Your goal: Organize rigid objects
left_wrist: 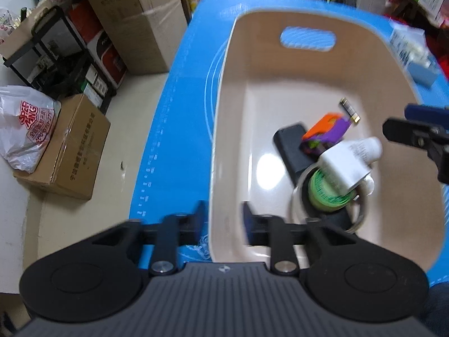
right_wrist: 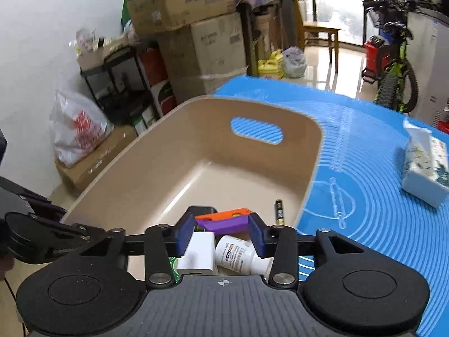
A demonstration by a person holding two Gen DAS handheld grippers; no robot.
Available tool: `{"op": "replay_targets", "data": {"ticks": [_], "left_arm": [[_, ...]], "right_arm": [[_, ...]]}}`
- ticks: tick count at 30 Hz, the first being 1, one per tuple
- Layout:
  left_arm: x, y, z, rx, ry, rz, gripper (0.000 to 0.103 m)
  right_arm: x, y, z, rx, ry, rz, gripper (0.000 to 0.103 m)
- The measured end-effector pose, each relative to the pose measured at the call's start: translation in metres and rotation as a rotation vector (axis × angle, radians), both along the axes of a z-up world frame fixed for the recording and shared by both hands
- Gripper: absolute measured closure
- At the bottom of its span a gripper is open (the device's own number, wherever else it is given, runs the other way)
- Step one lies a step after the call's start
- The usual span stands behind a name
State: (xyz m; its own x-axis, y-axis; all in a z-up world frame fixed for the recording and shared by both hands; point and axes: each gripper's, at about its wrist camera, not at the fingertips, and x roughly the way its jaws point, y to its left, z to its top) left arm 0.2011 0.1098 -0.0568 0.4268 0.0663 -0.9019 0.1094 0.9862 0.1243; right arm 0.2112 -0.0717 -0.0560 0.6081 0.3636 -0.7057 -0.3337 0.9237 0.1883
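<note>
A beige plastic bin [left_wrist: 233, 90] [right_wrist: 157, 151] stands on a blue mat. In it lie a black block [left_wrist: 289, 146], an orange and purple toy [left_wrist: 327, 130] [right_wrist: 224, 220], a battery [left_wrist: 349, 110] [right_wrist: 279, 210], a white charger [left_wrist: 343, 168] [right_wrist: 197, 254], a white bottle [left_wrist: 367, 146] [right_wrist: 241, 255] and a green tape roll [left_wrist: 327, 193]. My left gripper [left_wrist: 223, 220] straddles the bin's near left wall, jaws apart on either side of it. My right gripper [right_wrist: 221, 234] is open and empty above the objects; it shows in the left wrist view [left_wrist: 404, 133].
A tissue pack [right_wrist: 423, 165] [left_wrist: 412, 53] lies on the blue mat [right_wrist: 364, 196] to the right of the bin. Cardboard boxes [left_wrist: 64, 151], a plastic bag [left_wrist: 23, 129] and a black rack stand on the floor to the left. A bicycle [right_wrist: 393, 64] stands beyond.
</note>
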Motion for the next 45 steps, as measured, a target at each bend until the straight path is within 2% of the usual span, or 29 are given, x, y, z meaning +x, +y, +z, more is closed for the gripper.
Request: {"op": "replay_targets", "data": {"ticks": [1,5,7,12,18,24,28,36,45], "left_arm": [[-0.003,-0.002,0.006,-0.006,-0.02,-0.001,0.051],[-0.02,-0.015,0.027,-0.028,-0.067,-0.024,0.047],[-0.033,-0.024,0.036,-0.037,-0.09,-0.039,0.037],[-0.066,-0.048,0.058,-0.069,-0.142,-0.068,0.031],[-0.112,-0.079,0.081,-0.082,-0.193,-0.094,0.031],[-0.157,-0.098,0.093,-0.065,-0.234,-0.117,0.031],[-0.186,-0.106,0.099,-0.06,-0.263,-0.104,0.031],[-0.236,-0.126,0.102,-0.065,-0.289,-0.094,0.031],[-0.27,-0.139,0.099,-0.06,-0.305,-0.115,0.031]], "right_arm": [[-0.004,-0.003,0.005,0.005,-0.008,-0.006,0.046],[-0.026,-0.02,0.028,0.02,-0.042,-0.031,0.037],[-0.042,-0.029,0.041,0.013,-0.057,-0.046,0.033],[-0.083,-0.051,0.066,-0.012,-0.096,-0.092,0.024],[-0.129,-0.078,0.082,-0.011,-0.079,-0.165,0.022],[-0.187,-0.1,0.093,-0.078,-0.123,-0.217,0.021],[-0.219,-0.117,0.098,-0.07,-0.121,-0.247,0.021],[-0.27,-0.138,0.107,-0.064,-0.137,-0.279,0.021],[-0.311,-0.15,0.108,-0.055,-0.141,-0.298,0.021]]}}
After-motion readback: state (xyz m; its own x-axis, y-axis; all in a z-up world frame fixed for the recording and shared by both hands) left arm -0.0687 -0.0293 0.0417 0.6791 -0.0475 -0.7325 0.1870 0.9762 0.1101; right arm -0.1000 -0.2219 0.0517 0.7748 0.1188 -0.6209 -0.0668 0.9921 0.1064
